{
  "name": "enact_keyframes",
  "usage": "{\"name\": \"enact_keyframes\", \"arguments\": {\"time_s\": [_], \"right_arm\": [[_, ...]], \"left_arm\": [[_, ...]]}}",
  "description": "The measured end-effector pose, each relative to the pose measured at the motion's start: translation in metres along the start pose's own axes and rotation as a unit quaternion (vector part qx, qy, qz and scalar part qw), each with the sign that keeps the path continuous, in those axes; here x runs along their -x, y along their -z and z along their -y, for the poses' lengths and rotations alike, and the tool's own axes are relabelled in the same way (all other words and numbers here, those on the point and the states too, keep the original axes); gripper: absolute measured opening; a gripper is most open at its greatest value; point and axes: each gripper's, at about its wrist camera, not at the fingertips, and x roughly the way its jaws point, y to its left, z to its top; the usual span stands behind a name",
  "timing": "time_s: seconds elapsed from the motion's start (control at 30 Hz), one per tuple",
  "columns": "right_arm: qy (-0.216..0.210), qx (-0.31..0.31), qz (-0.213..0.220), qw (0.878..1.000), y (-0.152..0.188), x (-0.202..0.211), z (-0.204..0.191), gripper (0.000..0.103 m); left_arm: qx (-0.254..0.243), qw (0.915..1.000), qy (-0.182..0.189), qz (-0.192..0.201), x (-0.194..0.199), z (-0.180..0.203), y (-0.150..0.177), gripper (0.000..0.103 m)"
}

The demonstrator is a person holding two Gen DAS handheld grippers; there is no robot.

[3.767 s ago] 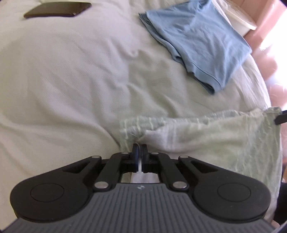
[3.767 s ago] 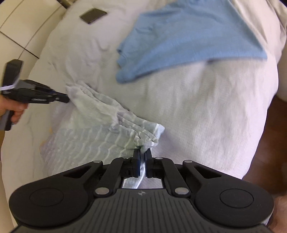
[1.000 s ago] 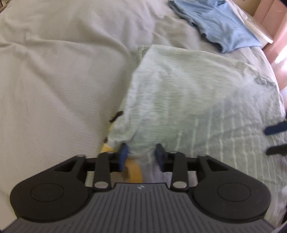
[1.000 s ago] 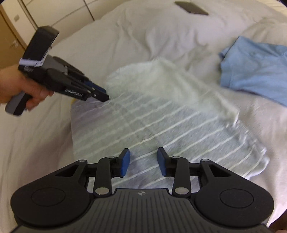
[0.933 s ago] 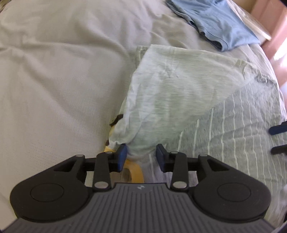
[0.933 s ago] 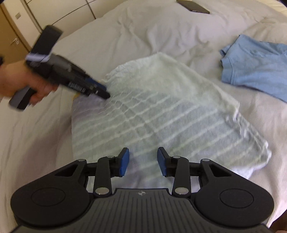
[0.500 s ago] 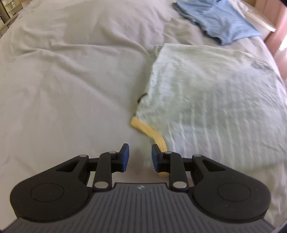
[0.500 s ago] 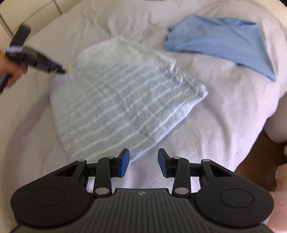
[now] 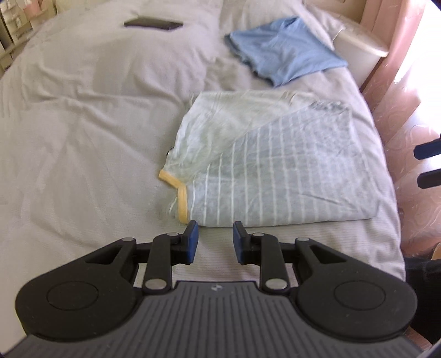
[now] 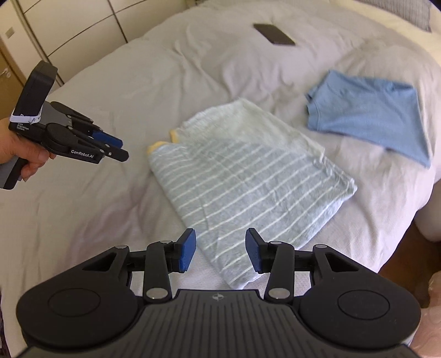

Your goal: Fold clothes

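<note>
A dark phone lies flat on the far part of the bed, well apart from everything else. Cream cabinet doors stand beyond the bed, and a pink patterned curtain hangs beside it.

I can read one marking: "GenRobot.AI" in white letters along the black side of my left gripper, seen from the right wrist camera. Small white print on its upper housing is too blurred to read.
</note>
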Motion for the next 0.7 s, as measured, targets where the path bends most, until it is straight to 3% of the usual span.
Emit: {"name": "enact_keyframes", "arguments": {"time_s": [0.23,0.4,0.5,0.6,0.7], "right_arm": [[0.035,0.010,0.032,0.999,0.008,0.038,-0.026,0.045],[0.057,0.016,0.039,0.997,0.031,0.054,-0.048,0.047],[0.063,0.011,0.029,0.998,0.043,0.054,-0.053,0.047],[0.072,0.025,0.014,0.997,0.053,0.046,-0.056,0.047],[0.086,0.051,-0.008,0.995,0.062,0.029,-0.058,0.047]], "left_arm": [[-0.035,0.9989,-0.004,0.029,0.034,0.017,0.016,0.023],[-0.066,0.9977,-0.005,0.014,0.030,0.031,0.042,0.023],[-0.117,0.9930,-0.019,0.003,0.017,0.044,0.060,0.029],[-0.225,0.9732,-0.047,0.009,-0.007,0.058,0.071,0.039],[-0.341,0.9371,-0.074,0.019,-0.032,0.071,0.082,0.042]]}}
